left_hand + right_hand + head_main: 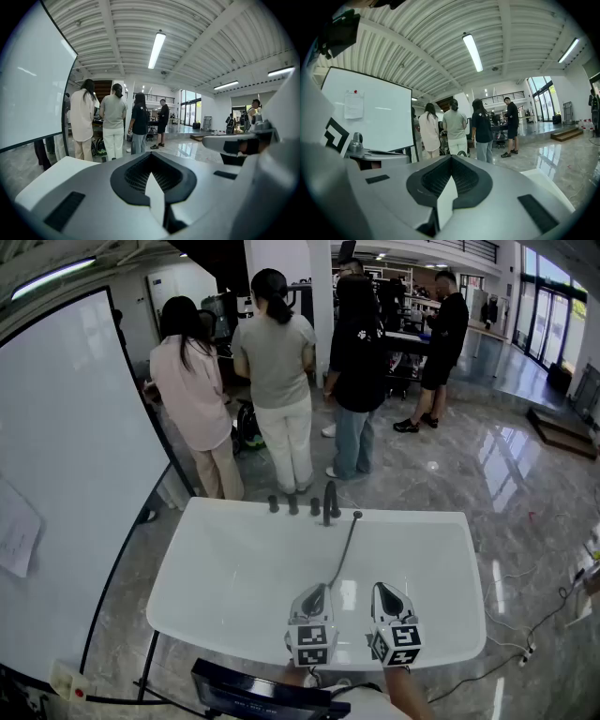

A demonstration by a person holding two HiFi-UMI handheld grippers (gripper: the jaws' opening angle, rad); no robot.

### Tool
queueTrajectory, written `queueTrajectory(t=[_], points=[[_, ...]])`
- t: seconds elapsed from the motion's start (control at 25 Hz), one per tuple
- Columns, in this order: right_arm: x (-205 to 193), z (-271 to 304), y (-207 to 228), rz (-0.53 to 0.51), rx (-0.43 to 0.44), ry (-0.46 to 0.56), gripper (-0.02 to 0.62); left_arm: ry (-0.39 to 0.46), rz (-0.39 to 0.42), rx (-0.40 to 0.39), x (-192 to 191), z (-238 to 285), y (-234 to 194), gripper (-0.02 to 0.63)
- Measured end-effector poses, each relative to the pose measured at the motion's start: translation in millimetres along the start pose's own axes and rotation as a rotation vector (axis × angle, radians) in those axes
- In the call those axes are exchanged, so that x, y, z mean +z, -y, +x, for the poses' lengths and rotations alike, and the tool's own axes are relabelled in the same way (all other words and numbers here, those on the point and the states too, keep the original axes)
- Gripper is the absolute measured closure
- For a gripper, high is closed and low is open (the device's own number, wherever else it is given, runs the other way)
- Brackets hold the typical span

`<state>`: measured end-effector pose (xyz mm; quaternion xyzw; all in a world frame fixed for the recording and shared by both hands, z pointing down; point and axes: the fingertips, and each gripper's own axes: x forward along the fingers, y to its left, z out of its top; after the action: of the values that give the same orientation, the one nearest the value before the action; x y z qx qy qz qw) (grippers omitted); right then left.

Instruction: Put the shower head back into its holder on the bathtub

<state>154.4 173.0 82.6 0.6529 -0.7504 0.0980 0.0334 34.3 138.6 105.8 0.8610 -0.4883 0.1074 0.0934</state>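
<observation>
Note the left tool (312, 604) and the right tool (392, 602) side by side over the near rim of the bathtub (234, 587), each with jaws pressed together on nothing. Find the shower head (344, 549) as a slim dark wand inside the tub, slanting from the far rim, just right of the faucet (329, 502), down toward the middle of the basin. Cannot tell where head ends and hose begins. Look for the holder on the far rim among the row of dark fittings (292, 506); cannot pick out which one from this height.

Spread the jaws of one tool before reaching, probably the right. Reach forward and down across the basin and take the wand about mid-length, squarely across its width, to stop it swivelling. Grip firmly, since it probably handles smooth and slippery. Lift clear of the white wall, let the hose trail slack, bring the wand over the socket and lower it straight in, not at a slant. Keep the other tool free to steady the hose.

Mind the people (277, 381) standing backs turned just beyond the far rim, the whiteboard (75, 474) along the left, the cable (539, 624) on the floor at right, and the dark screen (253, 699) below the tools. Expect no obstacle inside the tub; watch only the faucet close beside the wand's far end.
</observation>
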Motion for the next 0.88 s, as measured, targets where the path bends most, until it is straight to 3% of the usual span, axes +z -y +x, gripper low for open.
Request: queueTrajectory(t=[0.56, 0.72, 0.88], points=[[0.2, 5.7, -3.2, 0.007, 0.007, 0.002, 0.589, 0.012, -0.001, -0.006, 5.5, 0.3, -6.6, 0.603], [1.2, 4.1, -11.8, 0.016, 0.04, 0.031, 0.589, 0.011, -0.023, 0.005, 1.8, -4.3, -13.1, 0.603], [-11.1, 6.4, -21.7, -0.028, 0.088, -0.003, 0.588, -0.015, -0.06, 0.032, -11.0, -13.3, -25.5, 0.603]])
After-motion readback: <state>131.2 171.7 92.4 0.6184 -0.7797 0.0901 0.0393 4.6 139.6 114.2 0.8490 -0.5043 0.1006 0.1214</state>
